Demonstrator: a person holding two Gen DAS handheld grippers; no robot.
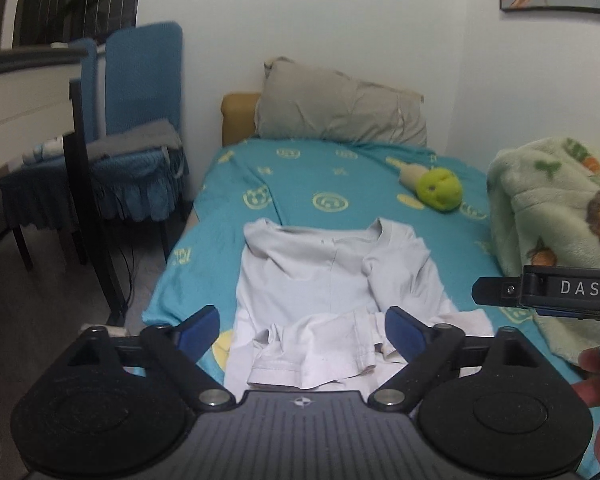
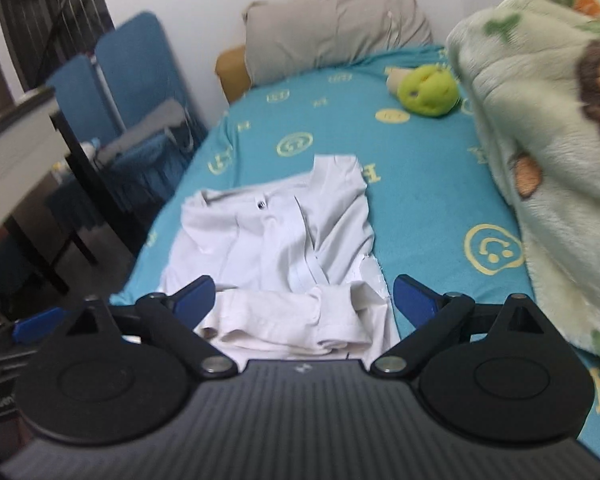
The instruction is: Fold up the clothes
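Bed (image 1: 340, 184) under a teal sheet printed with yellow smiley faces, filling the middle of both views and running back to a white wall. Fleecy pale-green blanket (image 2: 540, 128) with animal prints, heaped along the bed's right edge. Grey pillow (image 1: 340, 108) propped at the head of the bed against the wall. Blue chairs (image 1: 140, 92) beside the bed on the left, a grey cloth draped over one seat, and a dark-legged tabletop (image 1: 32, 80) just in front of them.

White shirt (image 1: 324, 292) spread on the sheet near the bed's foot, collar toward the pillow, sleeves turned in over the body, lower hem bunched up in a loose fold at the near edge. Lay well apart from the blanket and the pillow.

Left tool (image 1: 302, 332) poised over the bunched hem, blue-padded fingers (image 1: 198, 328) spread wide apart, nothing gripped between them. Right tool (image 2: 304, 300) likewise hung above the shirt's near edge, fingers splayed and empty; also seen from the left wrist view, at the right, above the sheet by the blanket.

Green plush toy (image 1: 438, 190) on the sheet near the pillow, just beside the blanket. Part of a hand (image 1: 596, 380) at the right edge of the left wrist view.
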